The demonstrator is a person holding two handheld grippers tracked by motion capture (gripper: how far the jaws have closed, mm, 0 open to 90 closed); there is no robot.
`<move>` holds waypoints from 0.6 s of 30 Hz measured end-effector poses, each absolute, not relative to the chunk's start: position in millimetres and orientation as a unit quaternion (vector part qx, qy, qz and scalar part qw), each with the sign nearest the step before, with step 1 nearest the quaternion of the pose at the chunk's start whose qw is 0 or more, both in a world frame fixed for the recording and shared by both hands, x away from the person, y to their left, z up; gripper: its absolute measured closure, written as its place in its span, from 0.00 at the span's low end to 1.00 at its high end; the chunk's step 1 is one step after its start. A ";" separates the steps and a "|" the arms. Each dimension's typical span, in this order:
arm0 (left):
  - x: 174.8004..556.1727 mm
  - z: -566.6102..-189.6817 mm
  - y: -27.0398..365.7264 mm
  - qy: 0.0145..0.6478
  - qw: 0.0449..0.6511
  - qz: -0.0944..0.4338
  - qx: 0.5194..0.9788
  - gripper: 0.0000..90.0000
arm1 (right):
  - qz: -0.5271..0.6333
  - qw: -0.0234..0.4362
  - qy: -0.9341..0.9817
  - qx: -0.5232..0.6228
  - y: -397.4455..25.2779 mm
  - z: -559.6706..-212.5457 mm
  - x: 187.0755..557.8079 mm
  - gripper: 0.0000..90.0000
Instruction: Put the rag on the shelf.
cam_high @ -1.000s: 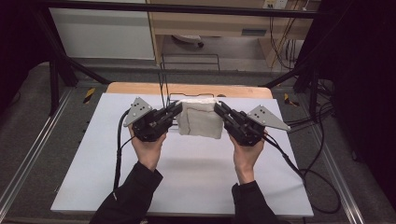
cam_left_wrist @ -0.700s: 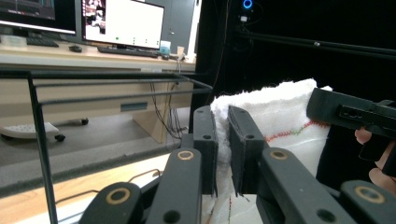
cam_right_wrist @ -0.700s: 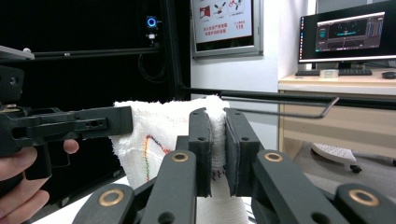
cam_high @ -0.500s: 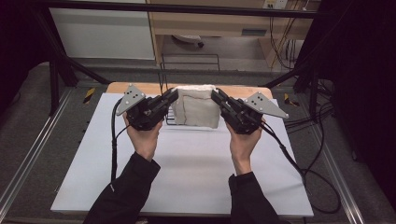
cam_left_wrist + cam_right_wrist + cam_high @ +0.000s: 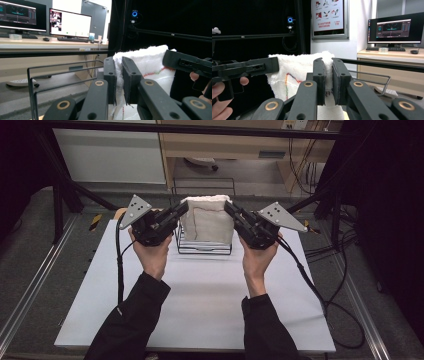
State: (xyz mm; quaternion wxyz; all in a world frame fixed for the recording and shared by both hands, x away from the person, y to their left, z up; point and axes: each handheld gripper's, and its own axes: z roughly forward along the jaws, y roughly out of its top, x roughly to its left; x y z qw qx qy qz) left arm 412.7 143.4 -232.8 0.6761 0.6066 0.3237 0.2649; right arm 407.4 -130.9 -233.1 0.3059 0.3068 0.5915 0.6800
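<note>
L gripper (image 5: 181, 210), left of centre in high view: jaws pinching the left top edge of the white terry cloth w/ coloured stitching (image 5: 207, 220). Cloth hangs upper-centre, held up over the black wire rack (image 5: 200, 247) at the far end of the white table (image 5: 200, 305). R gripper (image 5: 231, 209) clamped on the right top edge. Looks like the lowering/draping step. Next, prob: bring both down evenly and keep the cloth taut.
</note>
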 end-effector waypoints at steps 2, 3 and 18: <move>415.5 -230.6 144.0 0.323 0.677 0.267 0.605 0.91 | 0.680 0.306 0.591 0.307 -129.8 -230.6 410.3 0.92; 417.0 -229.4 144.5 0.324 0.676 0.268 0.606 0.91 | 0.681 0.306 0.589 0.308 -128.5 -228.7 413.2 0.92; 438.5 -208.9 149.8 0.325 0.675 0.277 0.601 0.91 | 0.683 0.312 0.583 0.310 -120.5 -210.6 436.1 0.92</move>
